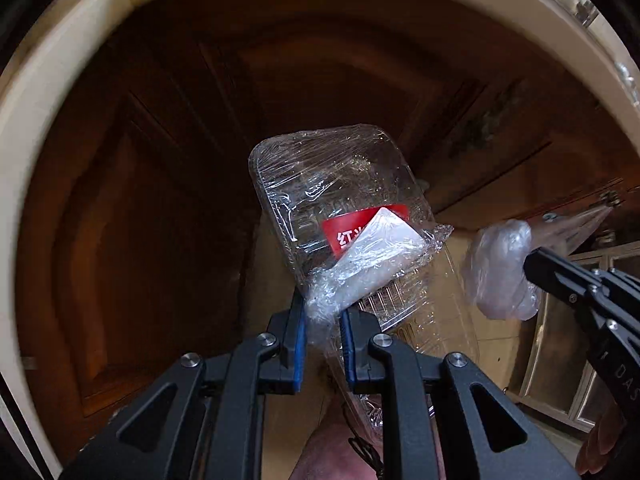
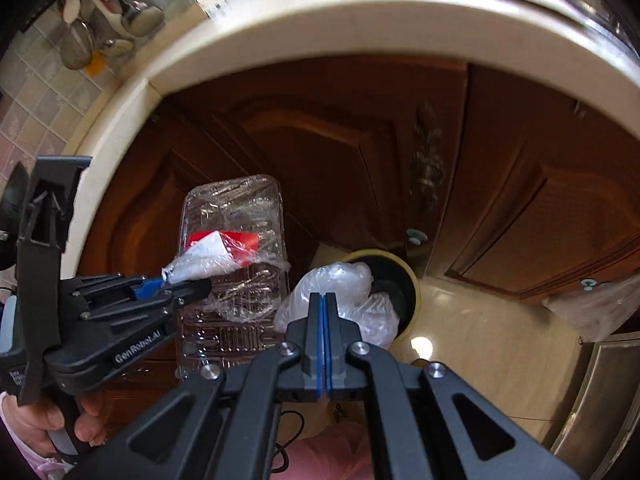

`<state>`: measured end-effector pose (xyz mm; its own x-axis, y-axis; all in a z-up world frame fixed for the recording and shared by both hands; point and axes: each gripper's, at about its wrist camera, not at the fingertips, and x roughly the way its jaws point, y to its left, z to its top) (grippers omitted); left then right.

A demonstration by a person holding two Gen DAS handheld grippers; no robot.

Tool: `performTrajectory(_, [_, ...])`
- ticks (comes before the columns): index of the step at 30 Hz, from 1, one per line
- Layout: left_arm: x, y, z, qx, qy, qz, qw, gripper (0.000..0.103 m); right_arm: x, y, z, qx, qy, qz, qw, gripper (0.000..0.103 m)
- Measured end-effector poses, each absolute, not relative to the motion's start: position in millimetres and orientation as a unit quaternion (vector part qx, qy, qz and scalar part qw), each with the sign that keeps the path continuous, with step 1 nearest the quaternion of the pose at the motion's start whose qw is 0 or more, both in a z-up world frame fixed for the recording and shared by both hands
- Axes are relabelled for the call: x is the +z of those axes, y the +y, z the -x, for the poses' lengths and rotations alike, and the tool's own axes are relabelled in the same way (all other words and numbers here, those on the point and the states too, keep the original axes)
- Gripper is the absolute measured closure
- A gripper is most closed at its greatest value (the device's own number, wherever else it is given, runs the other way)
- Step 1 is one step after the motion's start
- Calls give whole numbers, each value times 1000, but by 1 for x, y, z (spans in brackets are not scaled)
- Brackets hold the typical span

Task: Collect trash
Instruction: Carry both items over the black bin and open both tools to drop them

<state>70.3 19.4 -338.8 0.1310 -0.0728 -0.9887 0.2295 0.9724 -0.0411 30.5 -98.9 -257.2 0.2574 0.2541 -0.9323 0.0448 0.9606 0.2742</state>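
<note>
My left gripper is shut on the crumpled cling wrap of a clear plastic food tray with a red label, held in the air in front of the cabinets. The tray also shows in the right wrist view, with the left gripper at its side. My right gripper is shut on a crumpled clear plastic bag, which also shows in the left wrist view. The bag hangs above a round yellow-rimmed bin on the floor.
Dark wooden cabinet doors stand under a cream countertop edge. The floor is glossy beige tile. Utensils hang on a tiled wall at the upper left. A metal appliance edge is at the lower right.
</note>
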Motion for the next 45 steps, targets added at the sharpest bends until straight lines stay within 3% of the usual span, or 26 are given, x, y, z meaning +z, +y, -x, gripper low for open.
performTrajectory(8, [-452, 7, -91, -99, 699, -69, 705, 90, -343, -106, -45, 68, 632, -144, 758, 103])
performTrajectory(18, [-538, -1, -123, -107, 727, -63, 676, 87, -444, -122, -62, 50, 664, -204, 717, 103])
performTrajectory(21, [-557, -4, -132, -109, 736, -66, 665, 78, -463, -123, -68, 55, 672, -214, 707, 103])
performTrajectory(22, [-563, -9, -141, -112, 739, -65, 661, 64, -469, -123, -71, 55, 675, -214, 704, 103])
performTrajectory(23, [-566, -12, -145, -112, 740, -64, 660, 44, -473, -123, -73, 54, 678, -214, 701, 102])
performTrajectory(25, [-568, -12, -149, -108, 734, -71, 667, 34, -482, -122, -76, 54, 688, -213, 692, 101])
performTrajectory(30, [-565, -16, -147, -104, 736, -76, 665, 34, -485, -120, -80, 49, 694, -196, 691, 81])
performTrajectory(39, [-539, -1, -133, -83, 728, -52, 679, 34, -460, -125, -79, 37, 695, -180, 695, 80])
performTrajectory(45, [-489, 2, -125, -84, 709, -54, 698, 34, -423, -120, -72, 36, 691, -167, 702, 80])
